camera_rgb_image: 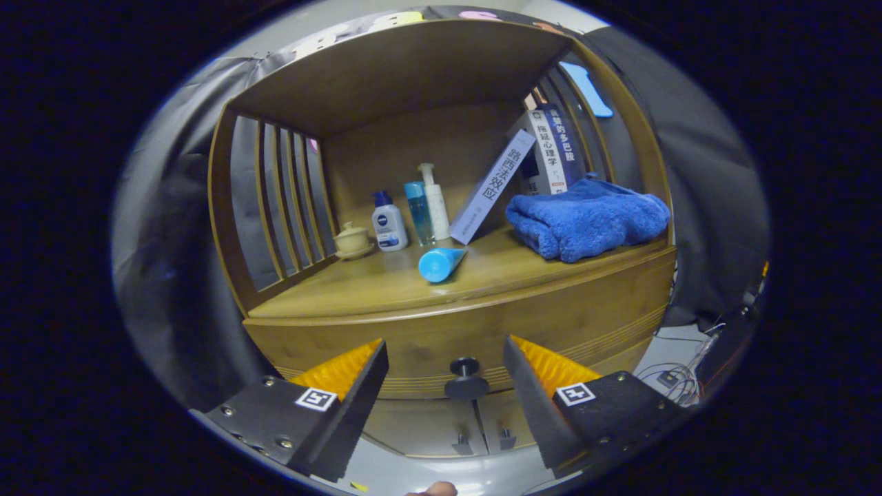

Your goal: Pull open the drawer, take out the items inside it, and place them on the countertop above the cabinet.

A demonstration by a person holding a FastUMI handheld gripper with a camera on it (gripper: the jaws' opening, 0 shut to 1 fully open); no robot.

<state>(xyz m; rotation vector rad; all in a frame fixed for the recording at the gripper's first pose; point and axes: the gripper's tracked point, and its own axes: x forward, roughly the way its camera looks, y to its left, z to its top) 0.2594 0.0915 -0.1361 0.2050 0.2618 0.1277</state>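
A wooden cabinet (551, 317) with slatted sides and a roofed shelf stands ahead of the gripper (444, 358), and everything here is placed against its round dark drawer knob (466, 377). Up and to the left of the knob, at the back of the countertop (344, 293), sits a small cream lidded cup on a saucer (352, 240). Next to it stand a white bottle with a dark blue cap (389, 221), a clear blue bottle (419, 213) and a tall white pump bottle (435, 202). Just above the knob, nearer the countertop's front edge, a light blue tube (441, 264) lies on its side. Above it a pale lilac book (491, 187) leans rightward against two upright books (551, 148). Up and to the right of the knob rests a folded blue towel (586, 217). The drawer front (586, 324) behind the knob sits closed. The gripper's fingers are spread wide apart, holding nothing, with the knob between their tips and a little beyond. Below the knob are two small door handles (482, 441).
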